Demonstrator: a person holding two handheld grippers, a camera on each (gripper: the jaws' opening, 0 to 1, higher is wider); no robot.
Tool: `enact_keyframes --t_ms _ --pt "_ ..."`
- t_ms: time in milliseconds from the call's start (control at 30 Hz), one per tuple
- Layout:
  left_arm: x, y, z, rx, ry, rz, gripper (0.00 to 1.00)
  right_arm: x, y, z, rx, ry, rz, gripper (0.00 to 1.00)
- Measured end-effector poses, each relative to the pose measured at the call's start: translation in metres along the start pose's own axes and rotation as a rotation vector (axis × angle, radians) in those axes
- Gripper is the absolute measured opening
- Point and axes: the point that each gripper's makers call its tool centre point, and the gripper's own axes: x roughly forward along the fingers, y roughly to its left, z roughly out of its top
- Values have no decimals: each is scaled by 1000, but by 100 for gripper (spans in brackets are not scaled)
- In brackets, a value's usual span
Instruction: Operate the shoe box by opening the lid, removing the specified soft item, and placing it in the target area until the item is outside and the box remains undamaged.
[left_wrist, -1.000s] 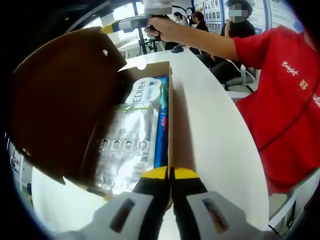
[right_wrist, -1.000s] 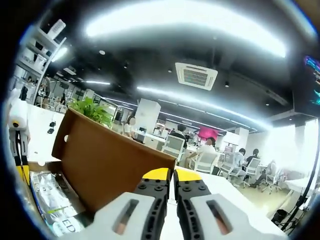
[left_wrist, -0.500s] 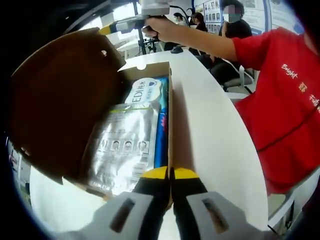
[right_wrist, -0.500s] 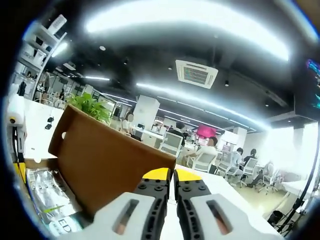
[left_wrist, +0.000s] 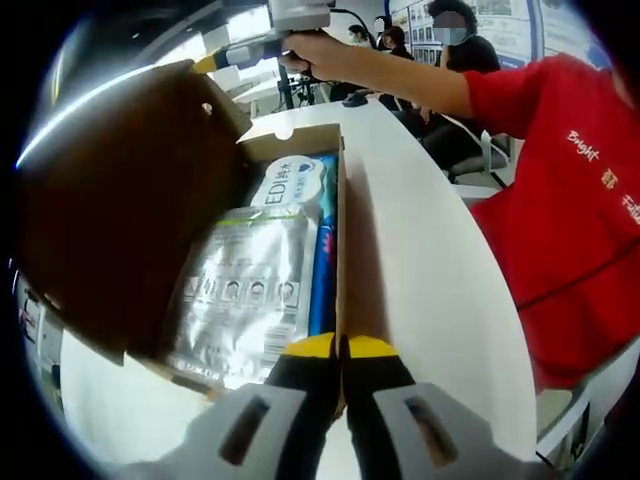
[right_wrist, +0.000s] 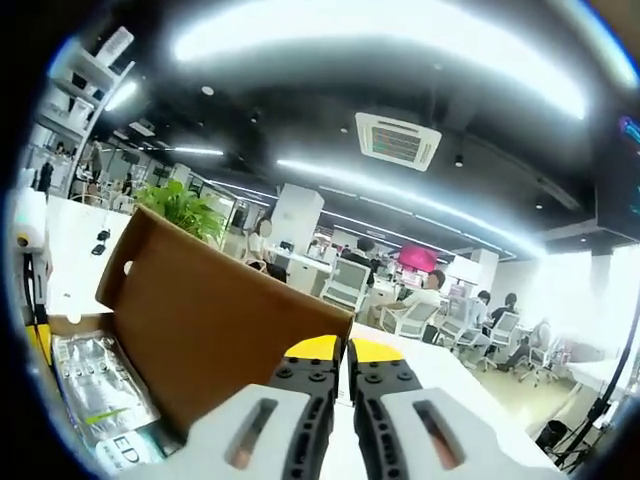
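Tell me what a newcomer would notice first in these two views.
In the left gripper view, the open shoe box on the white table, its brown lid raised to the left, with a silver packet lying on a blue-and-white pack inside. The left gripper is shut on the box's near wall. In the right gripper view, the right gripper pinches the lid's edge beneath a bright office ceiling.

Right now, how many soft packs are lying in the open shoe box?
2: a silver pack on top, and a blue-and-white pack partly under it along the right wall. More may be hidden underneath.
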Motion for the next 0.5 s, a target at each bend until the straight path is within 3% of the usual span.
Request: enact_keyframes --t_ms 233,500 --pt "0 2 0 1 -2 5 1 0 -1 -2 -14 12 2 1" --pt "0 1 0 -1 -1 6 1 16 -3 -9 -32 36 3 1"
